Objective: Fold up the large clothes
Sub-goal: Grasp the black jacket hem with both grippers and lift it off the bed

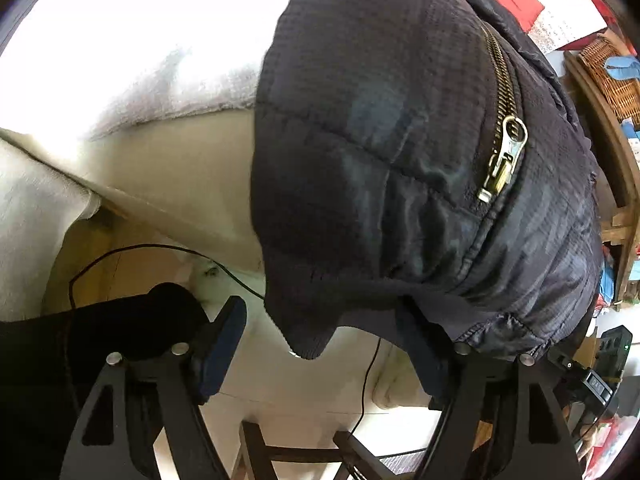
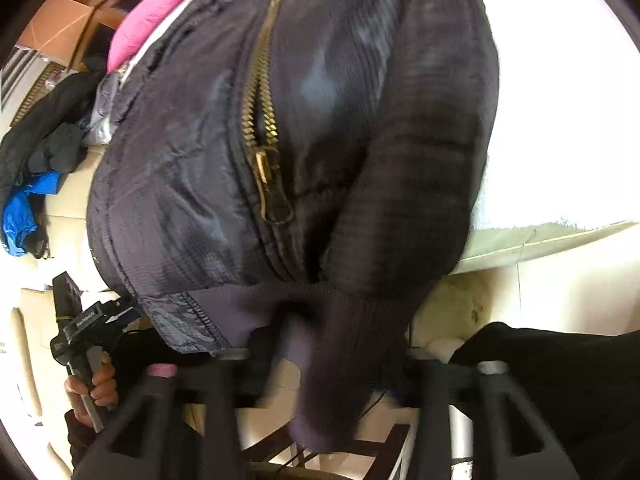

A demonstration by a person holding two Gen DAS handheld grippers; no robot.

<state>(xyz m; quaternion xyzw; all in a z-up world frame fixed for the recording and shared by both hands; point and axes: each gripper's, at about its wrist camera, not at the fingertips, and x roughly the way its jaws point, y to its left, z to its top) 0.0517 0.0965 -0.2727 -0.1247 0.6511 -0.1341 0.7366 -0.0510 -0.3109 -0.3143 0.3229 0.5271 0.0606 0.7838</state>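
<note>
Navy quilted fabric fills both wrist views: a dark puffer jacket (image 1: 400, 140) hangs over the edge of a surface covered with a pale fluffy blanket (image 1: 192, 92), its lower part drooping down toward the two grippers. A brass zipper (image 1: 502, 120) runs down its front, the pull dangling near the lower end. Along the bottom runs a ribbed knit hem (image 2: 256, 304), and a ribbed cuff (image 1: 308, 344) hangs lowest of all.

The left gripper (image 1: 324, 340) has its fingers (image 1: 224, 344) spread wide. The cuff dangles in the gap between them without being pinched, while the hem drapes over the tip of the right-hand finger; I cannot tell if that is more than loose contact.

The right gripper (image 2: 324, 364) is blurred, but its fingers also stand wide apart, with the sleeve (image 2: 400, 200) and its cuff hanging down between them. No squeeze on the cloth is visible.

In the right wrist view, a hand (image 2: 94, 392) grips the handle of the other gripper at the lower left. Beyond the jacket lie a pink garment (image 2: 160, 12) and a heap of dark and blue clothes (image 2: 36, 184). A wicker basket (image 1: 612, 76) sits on a shelf off to the side, and a thin black cable (image 1: 132, 248) loops below the blanket's edge.
</note>
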